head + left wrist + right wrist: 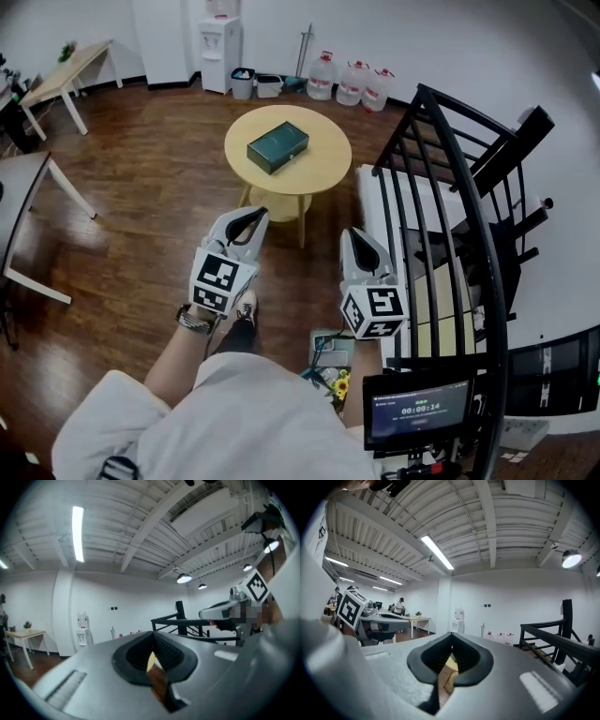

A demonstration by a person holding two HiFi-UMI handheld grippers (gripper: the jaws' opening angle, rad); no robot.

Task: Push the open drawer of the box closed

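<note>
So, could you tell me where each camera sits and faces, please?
Head view: on the person's head, steeply down at the round table with the box; shows forearms, left hand-held gripper, right hand-held gripper.
Left gripper view: on that gripper, level along its shut jaws toward the water dispenser; shows the right one.
Right gripper view: on that gripper, same direction; shows the left one.
Shared: all see the water dispenser, black railing.

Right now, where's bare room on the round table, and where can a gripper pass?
Bare top rings the green box, widest toward the round table's right rim. Open floor lies left of the table. It is crowded on the right, by the black railing.
</note>
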